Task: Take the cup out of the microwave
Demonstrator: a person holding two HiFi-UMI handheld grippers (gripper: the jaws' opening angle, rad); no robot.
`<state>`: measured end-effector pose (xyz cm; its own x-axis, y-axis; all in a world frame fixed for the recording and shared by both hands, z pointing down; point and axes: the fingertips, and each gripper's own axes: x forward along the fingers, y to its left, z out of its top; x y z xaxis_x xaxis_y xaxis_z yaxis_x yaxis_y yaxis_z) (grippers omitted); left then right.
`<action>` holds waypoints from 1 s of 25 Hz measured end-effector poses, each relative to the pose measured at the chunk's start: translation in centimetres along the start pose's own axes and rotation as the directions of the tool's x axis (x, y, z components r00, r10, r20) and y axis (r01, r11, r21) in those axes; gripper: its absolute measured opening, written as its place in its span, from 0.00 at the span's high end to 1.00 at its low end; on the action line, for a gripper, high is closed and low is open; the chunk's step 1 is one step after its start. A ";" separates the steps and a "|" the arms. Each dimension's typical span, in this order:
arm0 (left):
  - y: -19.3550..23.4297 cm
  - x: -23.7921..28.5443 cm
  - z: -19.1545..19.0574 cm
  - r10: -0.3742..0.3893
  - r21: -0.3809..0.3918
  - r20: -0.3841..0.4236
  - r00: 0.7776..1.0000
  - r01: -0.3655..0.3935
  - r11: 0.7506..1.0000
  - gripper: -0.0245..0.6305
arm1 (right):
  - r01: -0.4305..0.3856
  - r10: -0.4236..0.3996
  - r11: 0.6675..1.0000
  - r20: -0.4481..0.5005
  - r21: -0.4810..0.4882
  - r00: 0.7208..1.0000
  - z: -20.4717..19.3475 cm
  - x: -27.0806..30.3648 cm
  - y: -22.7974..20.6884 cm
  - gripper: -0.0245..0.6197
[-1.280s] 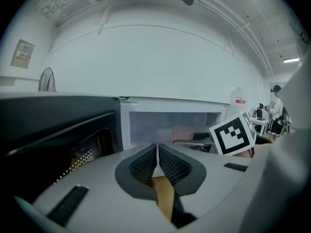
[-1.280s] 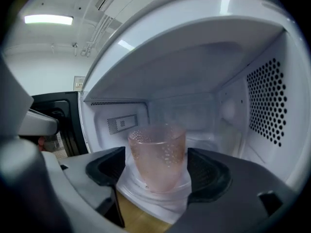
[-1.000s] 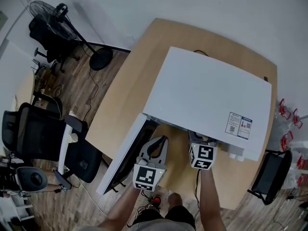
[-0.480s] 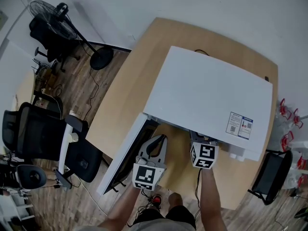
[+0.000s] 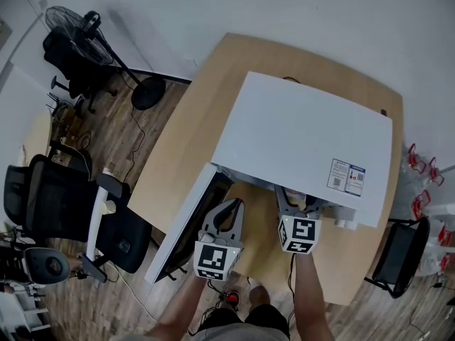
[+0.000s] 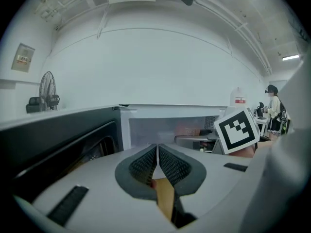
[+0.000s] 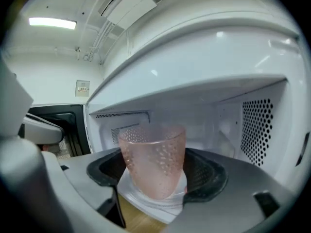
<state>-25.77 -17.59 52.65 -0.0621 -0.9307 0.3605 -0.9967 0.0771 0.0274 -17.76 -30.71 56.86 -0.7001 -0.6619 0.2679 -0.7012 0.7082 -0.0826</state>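
Observation:
A white microwave (image 5: 298, 141) stands on the wooden table (image 5: 199, 112), its door (image 5: 181, 226) swung open to the left. In the right gripper view a pink, dimpled, translucent cup (image 7: 153, 161) stands upright between the dark pads (image 7: 209, 176), at the mouth of the microwave's cavity (image 7: 233, 120). My right gripper (image 7: 154, 174) is shut on it. From the head view that gripper (image 5: 297, 199) reaches just under the microwave's front edge, which mostly hides the cup. My left gripper (image 5: 234, 204) hovers beside the open door, shut and holding nothing (image 6: 157, 154).
A black office chair (image 5: 57, 204) and a floor fan (image 5: 92, 41) stand on the wooden floor left of the table. Another black chair (image 5: 402, 251) is at the right. A person (image 6: 273, 106) stands far off in the left gripper view.
My right gripper has eased slightly back out of the microwave mouth with the cup. The left gripper has hardly moved.

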 end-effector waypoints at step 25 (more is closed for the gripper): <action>-5.1 -7.4 1.9 -0.076 0.053 0.070 0.995 0.072 0.996 0.91 | 0.027 -0.027 1.000 0.043 0.002 0.999 1.0 -13.0 3.1 0.38</action>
<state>-20.34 -11.79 48.12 0.0104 -0.9566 0.2912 -0.9999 -0.0097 0.0039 -11.00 -20.16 52.17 -0.6861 -0.6907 0.2283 -0.7200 0.6897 -0.0773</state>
